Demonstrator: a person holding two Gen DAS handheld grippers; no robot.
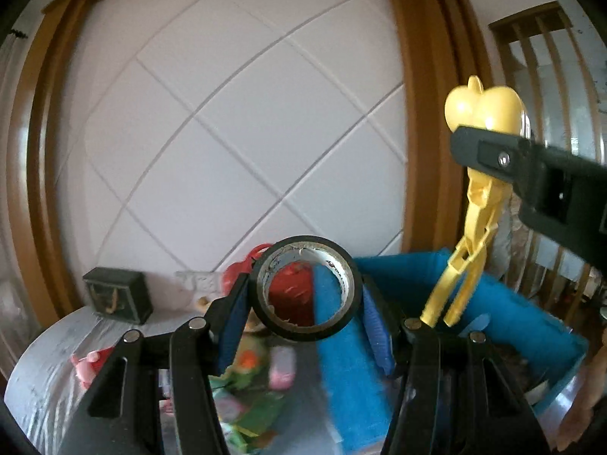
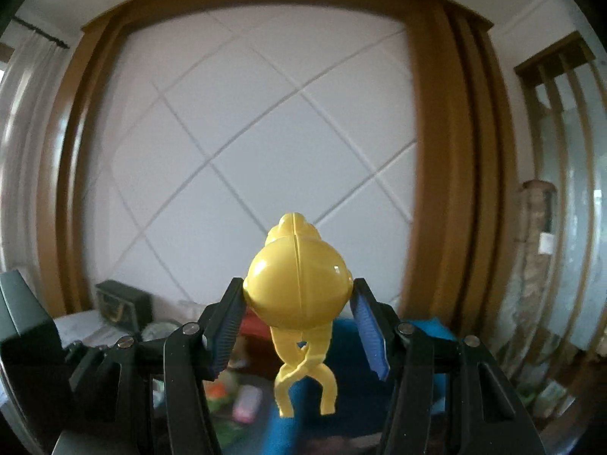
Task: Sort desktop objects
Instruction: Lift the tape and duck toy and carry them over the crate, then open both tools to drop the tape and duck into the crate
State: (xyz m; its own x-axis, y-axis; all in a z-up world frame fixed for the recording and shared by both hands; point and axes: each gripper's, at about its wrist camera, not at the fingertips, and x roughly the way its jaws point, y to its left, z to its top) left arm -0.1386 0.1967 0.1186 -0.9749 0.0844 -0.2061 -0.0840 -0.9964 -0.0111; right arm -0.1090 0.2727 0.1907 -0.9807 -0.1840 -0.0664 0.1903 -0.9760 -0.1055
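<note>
My left gripper (image 1: pixel 306 295) is shut on a black roll of tape (image 1: pixel 307 288), held upright above the table with its hole facing me. My right gripper (image 2: pixel 297 311) is shut on a yellow apple-shaped plastic clip toy (image 2: pixel 296 292), with its two legs hanging down. In the left wrist view the right gripper (image 1: pixel 489 140) holds that yellow toy (image 1: pixel 483 108) up at the right, above a blue box (image 1: pixel 512 314). The blue box also shows in the right wrist view (image 2: pixel 428 331), low behind the toy.
A grey table (image 1: pixel 49 360) lies below with small toys: a pink figure (image 1: pixel 89 366), a pink item (image 1: pixel 282 371), green packets (image 1: pixel 250 413) and a red object (image 1: pixel 235 276). A dark box (image 1: pixel 117 299) stands at the table's back left. A white panelled wall is behind.
</note>
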